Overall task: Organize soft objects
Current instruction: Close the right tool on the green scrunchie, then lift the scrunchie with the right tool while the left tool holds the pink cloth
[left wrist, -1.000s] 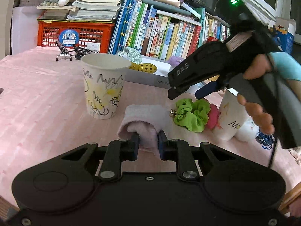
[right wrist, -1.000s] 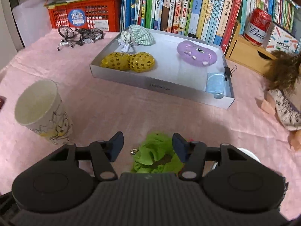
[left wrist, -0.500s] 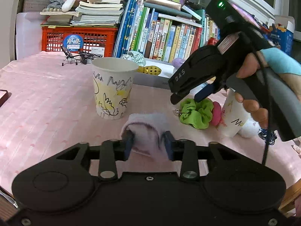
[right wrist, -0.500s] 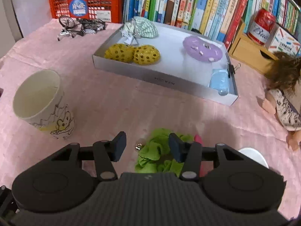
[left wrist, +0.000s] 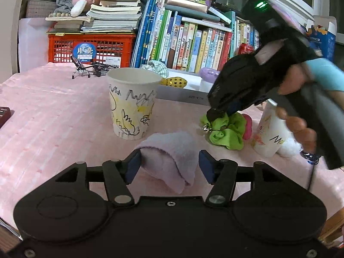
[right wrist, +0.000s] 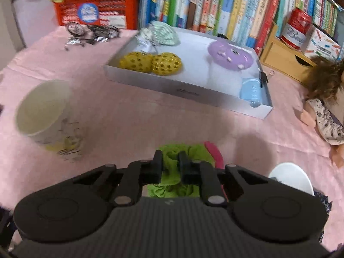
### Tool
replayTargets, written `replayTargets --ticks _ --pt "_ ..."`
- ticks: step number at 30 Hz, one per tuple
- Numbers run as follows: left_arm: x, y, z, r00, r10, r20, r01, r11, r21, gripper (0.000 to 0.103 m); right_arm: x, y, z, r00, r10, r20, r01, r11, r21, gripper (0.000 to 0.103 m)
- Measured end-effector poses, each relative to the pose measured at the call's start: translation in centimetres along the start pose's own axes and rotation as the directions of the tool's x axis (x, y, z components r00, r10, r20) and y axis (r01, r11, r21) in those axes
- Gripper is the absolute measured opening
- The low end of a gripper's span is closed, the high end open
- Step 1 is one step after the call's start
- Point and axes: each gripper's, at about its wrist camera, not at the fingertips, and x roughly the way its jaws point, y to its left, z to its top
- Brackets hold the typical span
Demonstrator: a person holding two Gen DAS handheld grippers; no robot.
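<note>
Right gripper (right wrist: 169, 164) has just closed and is pinching a fold of the green scrunchie (right wrist: 172, 157) at lower centre of its view; grip looks shallow, only a bunched edge between the pads, so it could slip out on the lift. A small bell (left wrist: 205, 129) hangs off the scrunchie and a pink scrunchie (left wrist: 247, 125) lies touching it on the right, so either could drag along or snag. Left gripper (left wrist: 169, 164) has just been opening, jaws now spread either side of the pink towel (left wrist: 169, 150) at lower centre, not pressing it; the towel rests on the tablecloth (left wrist: 53, 124). Paper cup (left wrist: 133, 105) stands just beyond the towel and a second cup (left wrist: 266, 133) beside the scrunchies; a careless swing could tip either. White tray (right wrist: 193, 90) sits upper centre in the right wrist view.
</note>
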Motion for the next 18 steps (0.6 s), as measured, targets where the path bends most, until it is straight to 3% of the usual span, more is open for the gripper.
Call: replayTargets --ticks 7,18 --pt "0.3 0.5 0.0 1.000 0.029 0.007 -0.029 0.999 0.021 0.063 -4.1 -0.1 -2.0 0.993 0.095 0.063 -0.094 0.996 -0.007 0.019" --pt "0.4 1.0 -0.1 0.999 0.050 -0.005 -0.050 0.998 0.026 0.066 -6.8 -2.2 -7.4 0.977 0.200 0.080 -0.205 0.977 0.061 0.020"
